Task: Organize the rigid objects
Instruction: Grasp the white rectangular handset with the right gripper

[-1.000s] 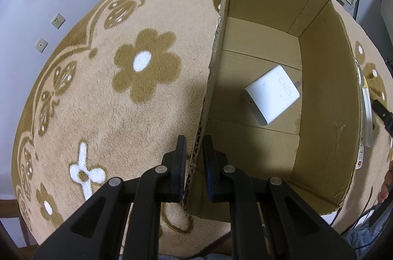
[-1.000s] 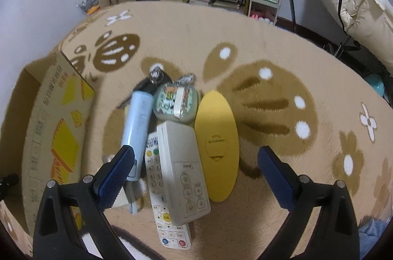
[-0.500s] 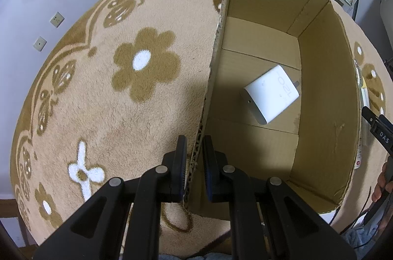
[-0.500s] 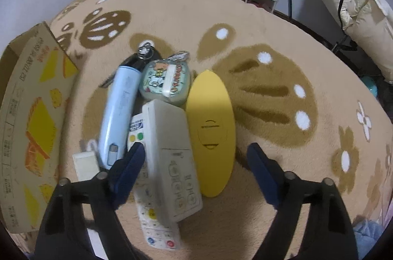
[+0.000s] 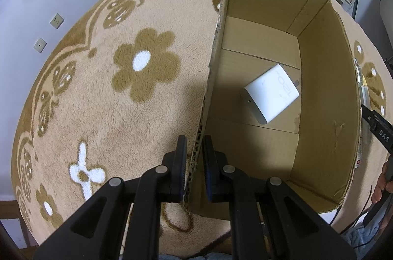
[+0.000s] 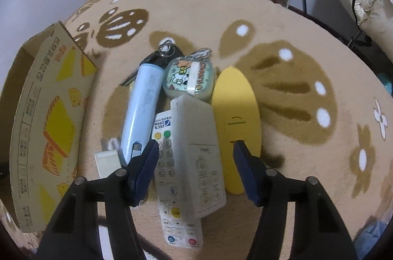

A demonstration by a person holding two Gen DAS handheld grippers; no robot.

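Cardboard wall pinched between its fingers, the left gripper [image 5: 194, 159] holds the box [image 5: 324, 93] by its near side, I'd say to keep it from sliding on the plush rug [image 5: 122, 93] while things go in. A white charger [image 5: 270, 94], smooth and square-cornered, already lies flat on the box floor.

Beside the box, the rest waits in a tight cluster on the rug. The right gripper [image 6: 194, 161] hovers spread wide over the grey remote [image 6: 199, 151], one finger either side of its body, apparently lined up to take it next. That remote rests on a second, white remote [image 6: 178, 223]. A pale blue cylinder [image 6: 145, 110] lies to its left, a flat yellow oval [image 6: 235, 112] to its right, and a glossy cartoon case [image 6: 189, 79] at its far end. A small white plug [image 6: 106, 163] sits nearest the box.
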